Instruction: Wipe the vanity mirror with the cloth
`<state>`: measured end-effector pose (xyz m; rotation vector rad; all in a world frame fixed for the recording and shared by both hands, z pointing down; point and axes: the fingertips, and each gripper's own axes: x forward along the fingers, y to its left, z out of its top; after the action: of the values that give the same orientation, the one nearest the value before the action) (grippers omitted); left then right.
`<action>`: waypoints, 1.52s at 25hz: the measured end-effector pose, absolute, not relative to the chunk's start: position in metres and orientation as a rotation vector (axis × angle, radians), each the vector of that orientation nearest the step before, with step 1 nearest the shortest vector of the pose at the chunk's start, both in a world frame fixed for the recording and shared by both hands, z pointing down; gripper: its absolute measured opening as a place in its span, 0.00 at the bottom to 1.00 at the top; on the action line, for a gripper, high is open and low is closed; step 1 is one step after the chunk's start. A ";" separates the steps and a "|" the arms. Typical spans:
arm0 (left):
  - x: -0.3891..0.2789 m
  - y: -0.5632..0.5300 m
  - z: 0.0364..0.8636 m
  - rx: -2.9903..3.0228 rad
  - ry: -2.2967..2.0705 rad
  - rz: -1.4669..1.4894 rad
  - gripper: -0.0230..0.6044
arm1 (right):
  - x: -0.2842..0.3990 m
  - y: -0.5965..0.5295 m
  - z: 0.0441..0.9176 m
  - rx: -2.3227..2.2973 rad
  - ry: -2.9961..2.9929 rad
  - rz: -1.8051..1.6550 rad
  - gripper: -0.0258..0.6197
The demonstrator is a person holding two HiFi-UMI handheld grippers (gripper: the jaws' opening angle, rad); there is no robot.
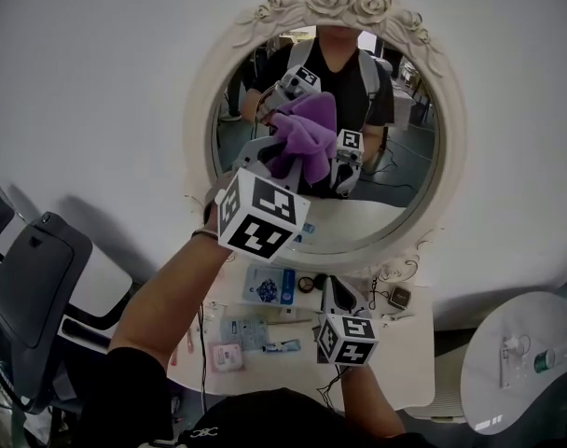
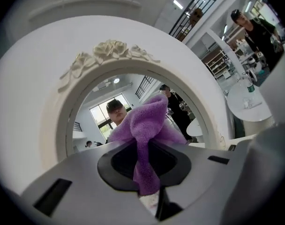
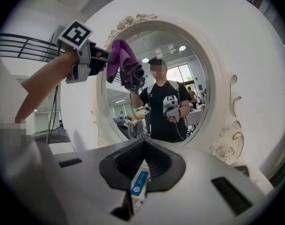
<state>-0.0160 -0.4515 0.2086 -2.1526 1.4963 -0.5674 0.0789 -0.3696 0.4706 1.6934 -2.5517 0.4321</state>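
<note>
The round vanity mirror [image 1: 409,171] has a white ornate frame with roses on top and hangs on the wall above a white vanity table [image 1: 409,367]. My left gripper [image 1: 265,149] is raised at the glass's left part and is shut on a purple cloth [image 1: 307,147]. The cloth bunches out of the jaws and lies at the glass; its reflection merges with it. In the left gripper view the cloth [image 2: 147,125] hangs between the jaws of the left gripper [image 2: 145,168], in front of the mirror [image 2: 95,102]. My right gripper [image 1: 334,289] stays low over the table, jaws together, holding nothing. The right gripper view shows the mirror [image 3: 180,64], the cloth [image 3: 123,62] and the right gripper [image 3: 142,165].
Small items lie on the vanity table: a blue and white packet [image 1: 269,285], a pink packet [image 1: 226,356], a small square case [image 1: 399,297]. A grey chair [image 1: 32,287] stands at the left. A round white side table [image 1: 521,362] with bottles stands at the right.
</note>
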 end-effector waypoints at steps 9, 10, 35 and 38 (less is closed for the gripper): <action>0.021 -0.464 0.104 -1.874 1.385 -0.567 0.12 | 0.084 -0.361 0.461 1.754 -2.555 0.419 0.04; 0.022 -0.467 0.093 -1.849 1.381 -0.568 0.12 | 0.088 -0.360 0.461 1.769 -2.550 0.417 0.04; 0.034 -0.483 0.165 -1.731 1.248 -0.656 0.12 | 0.138 -0.359 0.471 1.939 -2.400 0.447 0.04; 0.033 -0.483 0.205 -1.697 1.236 -0.680 0.12 | 0.137 -0.360 0.473 1.936 -2.390 0.449 0.04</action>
<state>0.0328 -0.4830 0.2055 -1.6973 1.2362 -0.6798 0.1373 -0.3599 0.4730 1.9363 -2.3898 0.4494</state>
